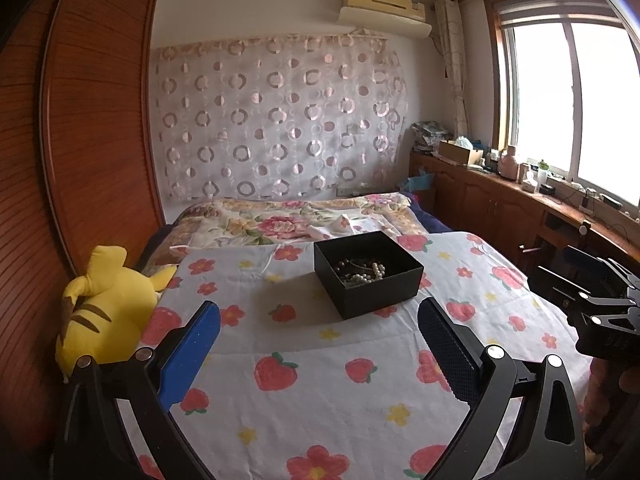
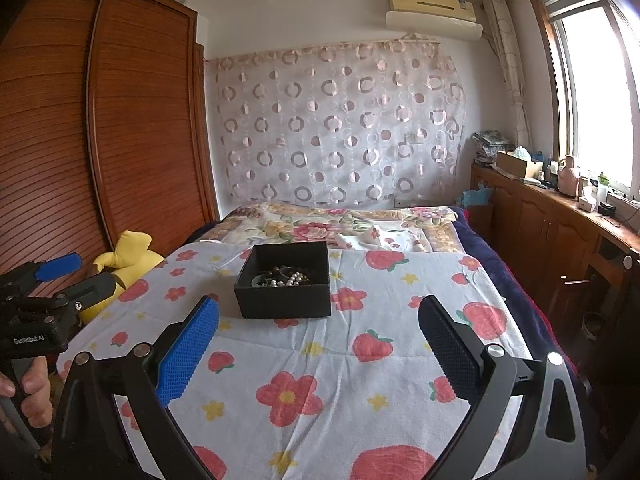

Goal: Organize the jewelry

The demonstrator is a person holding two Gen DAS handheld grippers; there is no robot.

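A black open box (image 1: 370, 276) sits on the strawberry-print bedsheet (image 1: 320, 380). It holds pearl and dark bead jewelry (image 1: 362, 270). The box also shows in the right wrist view (image 2: 286, 280), with the jewelry (image 2: 284, 276) inside. My left gripper (image 1: 320, 316) is open and empty, held above the sheet in front of the box. My right gripper (image 2: 319, 314) is open and empty, also in front of the box. Each gripper shows at the edge of the other's view: the right one (image 1: 600, 308), the left one (image 2: 72, 272).
A yellow plush toy (image 1: 104, 308) lies at the bed's left edge beside a tall wooden wardrobe (image 1: 80, 140). A floral quilt (image 1: 296, 220) lies behind the box. A wooden cabinet (image 1: 520, 204) with clutter runs under the window on the right.
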